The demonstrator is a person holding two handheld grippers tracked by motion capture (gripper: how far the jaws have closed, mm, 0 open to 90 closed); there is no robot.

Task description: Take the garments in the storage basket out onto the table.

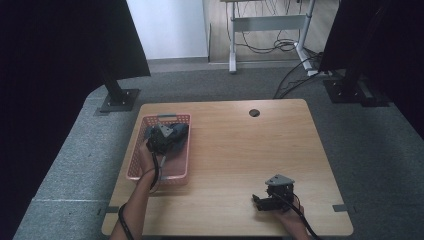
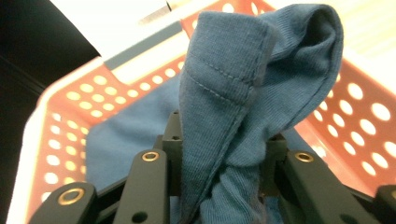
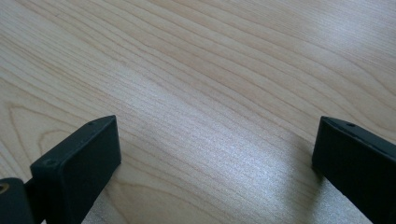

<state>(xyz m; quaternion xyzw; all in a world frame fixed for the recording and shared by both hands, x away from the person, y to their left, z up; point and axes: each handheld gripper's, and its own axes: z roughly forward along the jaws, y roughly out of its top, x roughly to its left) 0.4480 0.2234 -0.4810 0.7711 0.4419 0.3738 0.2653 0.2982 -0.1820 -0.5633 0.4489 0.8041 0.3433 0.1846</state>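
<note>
The left hand-held gripper (image 1: 161, 138) is clamped on a bunched fold of blue cloth (image 2: 243, 102) inside the pink basket (image 1: 134, 159). I'd lift slow and straight so the hem doesn't snag. The right hand-held gripper (image 1: 270, 196) sits on the tabletop (image 1: 240, 150), jaws apart, holding nothing.

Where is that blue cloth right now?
The blue cloth is pinched in the left gripper inside the pink basket, on the table's left side in the high view.
</note>
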